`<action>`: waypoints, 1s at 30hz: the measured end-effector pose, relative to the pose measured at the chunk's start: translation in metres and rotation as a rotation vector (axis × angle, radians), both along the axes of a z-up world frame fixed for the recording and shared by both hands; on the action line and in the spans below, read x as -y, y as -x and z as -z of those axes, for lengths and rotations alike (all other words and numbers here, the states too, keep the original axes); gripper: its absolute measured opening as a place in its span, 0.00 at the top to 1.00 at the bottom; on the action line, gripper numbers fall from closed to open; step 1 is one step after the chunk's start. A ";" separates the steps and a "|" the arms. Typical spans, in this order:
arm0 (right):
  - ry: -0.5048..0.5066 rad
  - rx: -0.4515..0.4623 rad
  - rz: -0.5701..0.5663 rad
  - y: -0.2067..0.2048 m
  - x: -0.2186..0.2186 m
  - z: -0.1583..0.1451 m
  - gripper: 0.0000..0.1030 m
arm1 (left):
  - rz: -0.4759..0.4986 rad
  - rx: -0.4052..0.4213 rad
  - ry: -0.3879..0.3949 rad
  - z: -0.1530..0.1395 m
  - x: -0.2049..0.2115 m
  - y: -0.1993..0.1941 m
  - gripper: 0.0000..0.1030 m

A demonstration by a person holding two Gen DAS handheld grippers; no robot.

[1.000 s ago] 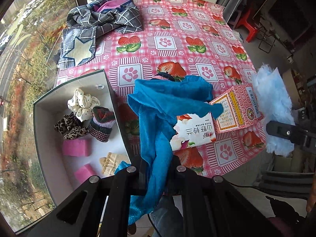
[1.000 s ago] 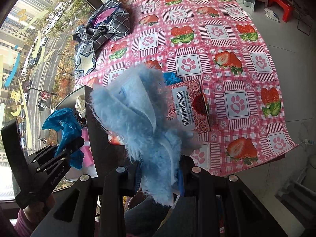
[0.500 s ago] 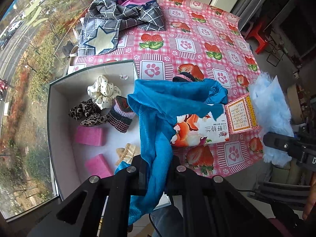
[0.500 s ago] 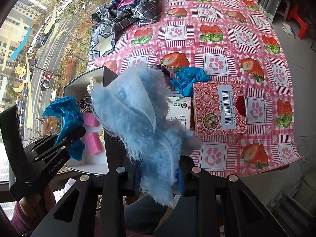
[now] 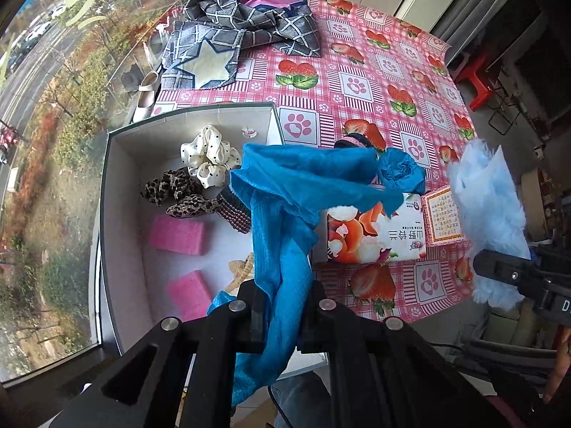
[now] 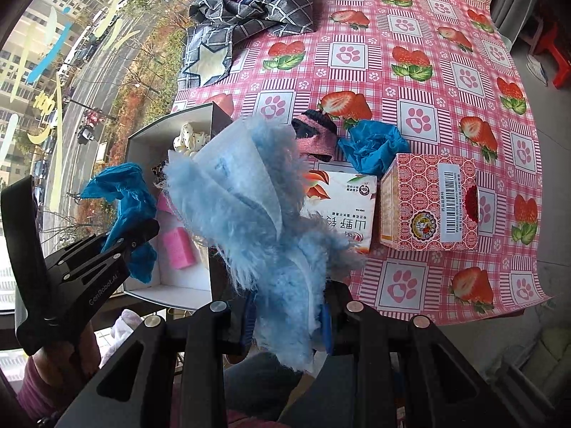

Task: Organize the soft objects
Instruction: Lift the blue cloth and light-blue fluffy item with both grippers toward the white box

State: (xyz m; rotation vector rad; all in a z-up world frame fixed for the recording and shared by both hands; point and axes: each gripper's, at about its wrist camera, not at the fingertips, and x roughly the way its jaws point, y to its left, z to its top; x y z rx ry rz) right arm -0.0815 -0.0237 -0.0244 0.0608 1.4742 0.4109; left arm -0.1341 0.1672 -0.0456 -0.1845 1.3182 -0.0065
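Note:
My left gripper [image 5: 283,306] is shut on a blue cloth [image 5: 285,214] that hangs above the near right part of an open white box [image 5: 107,192]; it also shows in the right wrist view [image 6: 121,199]. The box holds a dotted scrunchie [image 5: 208,158], leopard scrunchies [image 5: 175,192], a knitted band [image 5: 233,212] and two pink sponges [image 5: 176,233]. My right gripper [image 6: 287,321] is shut on a fluffy light-blue fabric piece [image 6: 257,207], held off the table's near edge, right of the box. A crumpled blue cloth [image 6: 373,144] and a pink-black knitted item [image 6: 316,133] lie on the table.
A white tissue pack [image 6: 344,210] and a red patterned carton [image 6: 428,203] lie near the table's front edge. A grey checked garment [image 5: 246,25] lies at the far left of the strawberry tablecloth [image 5: 357,82]. A window is on the left.
Both grippers have moved left with their loads. The blue cloth now hangs over the box's right side, and more of the box interior shows. Both grips are unchanged.

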 end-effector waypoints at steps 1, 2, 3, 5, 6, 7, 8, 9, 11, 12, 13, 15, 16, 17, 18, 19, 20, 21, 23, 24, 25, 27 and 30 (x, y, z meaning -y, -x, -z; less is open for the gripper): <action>0.000 0.000 -0.004 0.000 -0.002 0.000 0.72 | -0.004 -0.001 0.000 0.000 -0.001 0.000 0.90; 0.001 -0.001 -0.009 0.000 -0.004 0.001 0.71 | -0.007 -0.002 0.001 0.000 -0.003 0.001 0.90; 0.002 -0.003 -0.014 0.000 -0.006 0.001 0.71 | -0.012 -0.002 0.001 0.001 -0.005 0.002 0.90; 0.003 -0.006 -0.025 0.000 -0.011 0.002 0.71 | -0.023 -0.003 0.003 0.001 -0.009 0.003 0.90; 0.004 -0.008 -0.033 0.000 -0.014 0.003 0.71 | -0.030 -0.004 0.004 0.002 -0.011 0.004 0.90; 0.005 -0.009 -0.040 0.000 -0.016 0.004 0.71 | -0.037 -0.006 0.005 0.003 -0.013 0.005 0.90; 0.007 -0.010 -0.047 0.000 -0.019 0.004 0.71 | -0.043 -0.007 0.007 0.003 -0.016 0.006 0.90; 0.008 -0.011 -0.055 0.000 -0.022 0.004 0.71 | -0.050 -0.010 0.009 0.004 -0.018 0.007 0.90; 0.011 -0.013 -0.068 0.001 -0.027 0.004 0.71 | -0.061 -0.013 0.010 0.005 -0.022 0.009 0.90; 0.012 -0.014 -0.076 0.001 -0.030 0.004 0.71 | -0.066 -0.012 0.011 0.006 -0.024 0.010 0.90; 0.014 -0.015 -0.084 0.000 -0.033 0.005 0.71 | -0.073 -0.012 0.012 0.006 -0.026 0.011 0.90; 0.017 -0.018 -0.099 0.000 -0.039 0.005 0.71 | -0.088 -0.014 0.015 0.007 -0.030 0.013 0.90; 0.018 -0.019 -0.109 -0.001 -0.042 0.006 0.71 | -0.096 -0.015 0.016 0.007 -0.033 0.014 0.90; 0.020 -0.020 -0.118 -0.001 -0.045 0.006 0.71 | -0.105 -0.017 0.017 0.008 -0.035 0.015 0.90; 0.021 -0.020 -0.127 -0.001 -0.048 0.007 0.71 | -0.114 -0.019 0.018 0.009 -0.038 0.016 0.90; 0.022 -0.021 -0.137 -0.001 -0.051 0.007 0.71 | -0.122 -0.020 0.019 0.009 -0.040 0.017 0.90; 0.024 -0.022 -0.146 -0.001 -0.055 0.007 0.71 | -0.130 -0.021 0.020 0.010 -0.043 0.019 0.90; 0.026 -0.022 -0.156 -0.001 -0.058 0.008 0.71 | -0.137 -0.023 0.021 0.010 -0.045 0.020 0.90; 0.032 -0.024 -0.177 0.000 -0.065 0.009 0.71 | -0.152 -0.029 0.024 0.013 -0.049 0.021 0.90; 0.034 -0.024 -0.187 0.000 -0.069 0.009 0.71 | -0.157 -0.032 0.025 0.014 -0.051 0.022 0.90; 0.036 -0.024 -0.196 0.000 -0.072 0.010 0.71 | -0.163 -0.035 0.026 0.015 -0.052 0.023 0.90; 0.038 -0.025 -0.214 0.000 -0.080 0.010 0.71 | -0.176 -0.040 0.029 0.017 -0.055 0.024 0.90; 0.041 -0.025 -0.244 0.001 -0.091 0.010 0.71 | -0.195 -0.046 0.031 0.020 -0.061 0.025 0.90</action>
